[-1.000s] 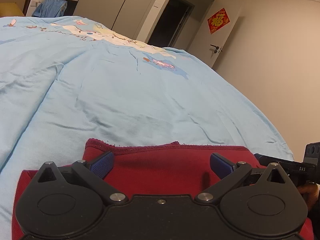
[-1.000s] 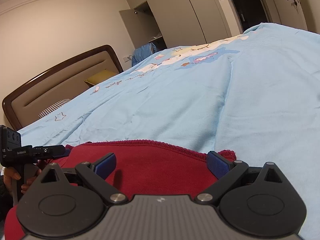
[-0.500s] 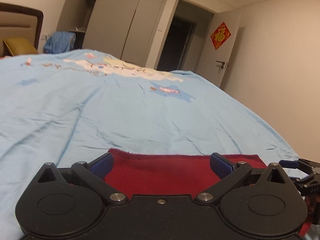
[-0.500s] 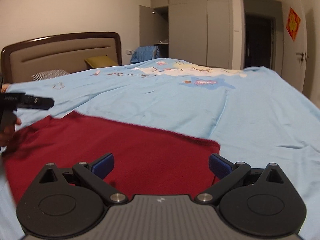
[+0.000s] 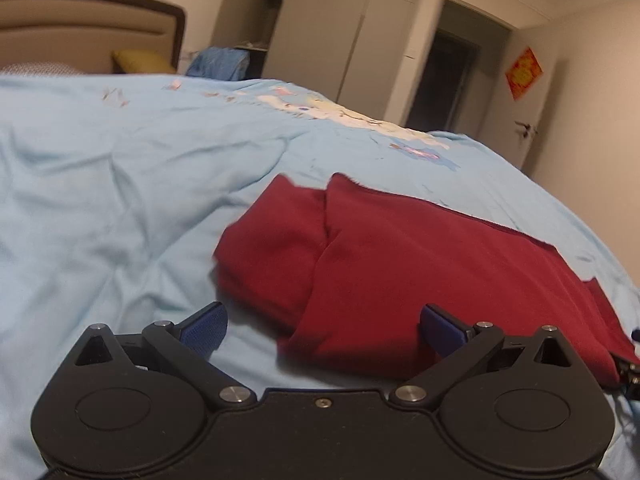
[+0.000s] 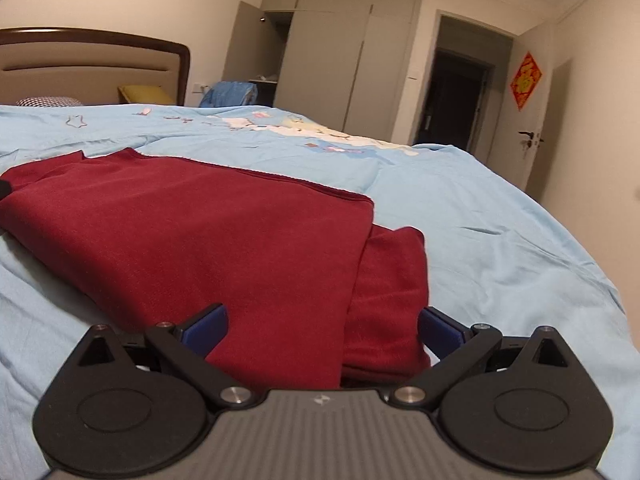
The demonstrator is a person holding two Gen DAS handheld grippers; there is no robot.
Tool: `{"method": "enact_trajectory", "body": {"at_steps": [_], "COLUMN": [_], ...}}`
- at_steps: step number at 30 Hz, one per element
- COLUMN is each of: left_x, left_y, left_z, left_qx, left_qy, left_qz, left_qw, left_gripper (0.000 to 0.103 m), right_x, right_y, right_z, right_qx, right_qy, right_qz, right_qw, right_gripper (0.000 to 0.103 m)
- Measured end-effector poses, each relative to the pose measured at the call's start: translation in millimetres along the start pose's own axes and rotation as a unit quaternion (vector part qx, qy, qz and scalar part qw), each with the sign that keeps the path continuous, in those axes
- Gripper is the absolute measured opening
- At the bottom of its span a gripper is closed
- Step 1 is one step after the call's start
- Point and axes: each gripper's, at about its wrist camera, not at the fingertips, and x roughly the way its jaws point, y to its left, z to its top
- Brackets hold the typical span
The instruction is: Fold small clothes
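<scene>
Right wrist: folded red garment (image 6: 224,232) on blue bedspread (image 6: 500,220).

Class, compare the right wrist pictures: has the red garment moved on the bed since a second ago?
Yes. The red garment now lies folded further up the blue bedcover, toward the headboard, with the right gripper drawn back and open.

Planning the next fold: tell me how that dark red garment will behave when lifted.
The dark red garment is probably floppy: it drapes over the light blue bedspread. Its folded layers would likely slide apart, with one protruding beneath. It looks light.
</scene>
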Motion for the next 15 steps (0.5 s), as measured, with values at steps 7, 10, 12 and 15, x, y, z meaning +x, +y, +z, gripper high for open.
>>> {"method": "enact_trajectory", "body": {"at_steps": [7,10,12,15], "left_x": [-12.0,-10.1,-9.5,-9.6], "left_y": [1.0,-6.7,-6.4,-2.8], "left_z": [-21.9,-27.9,-28.4,-30.1], "left_qx": [0.0,0.008,0.008,0.001], "left_qy": [-0.033,-0.048,-0.049,-0.052], "left_qz": [0.016,0.024,0.024,0.017], "left_qw": [0.9993,0.9985,0.9985,0.9985], "left_gripper": [0.102,0.102,0.102,0.103], "right_x": [-15.1,-17.2,-17.9,-17.8], "right_y": [5.4,11.2,15.1,21.0], "right_z": [-16.1,-19.3,-21.5,-24.0], "right_qx": [0.021,0.015,0.004,-0.011], "right_qy": [-0.016,-0.022,-0.029,-0.038], "right_qz": [-0.043,-0.064,-0.076,-0.091], "right_qw": [0.999,0.998,0.997,0.995], "right_gripper": [0.103,0.103,0.103,0.103]}}
